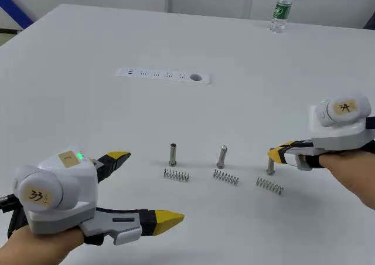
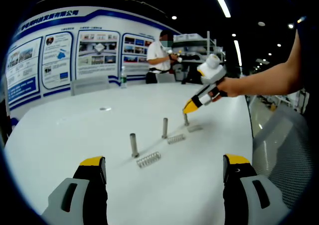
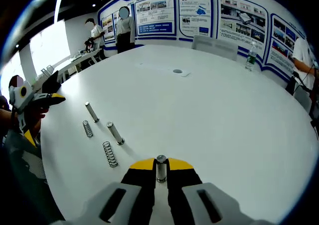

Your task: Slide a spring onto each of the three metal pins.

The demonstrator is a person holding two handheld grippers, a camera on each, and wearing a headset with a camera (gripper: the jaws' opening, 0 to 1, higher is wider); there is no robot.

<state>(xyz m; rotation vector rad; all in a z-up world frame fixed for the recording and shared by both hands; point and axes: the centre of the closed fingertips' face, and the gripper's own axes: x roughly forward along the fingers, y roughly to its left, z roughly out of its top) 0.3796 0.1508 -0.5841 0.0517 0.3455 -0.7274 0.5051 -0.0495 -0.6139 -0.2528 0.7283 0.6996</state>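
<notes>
Our right gripper [image 3: 160, 165] has its jaws drawn in around the top of the right pin [image 1: 270, 167], seemingly pinching it. Our left gripper [image 1: 146, 186] hangs wide open with nothing in it, near the left pin [image 1: 173, 153]. These two and the middle pin [image 1: 222, 156] stand upright on the table [image 1: 88, 101]. Their shafts are bare, and the left spring [image 1: 176, 175], middle spring [image 1: 225, 177] and right spring [image 1: 269, 186] each lie just in front. We judge tipping the main risk: a pull or twist on the gripped pin could topple it or send its spring rolling. A spring pinched too hard might flick away, or snag at a pin's top if tilted.
</notes>
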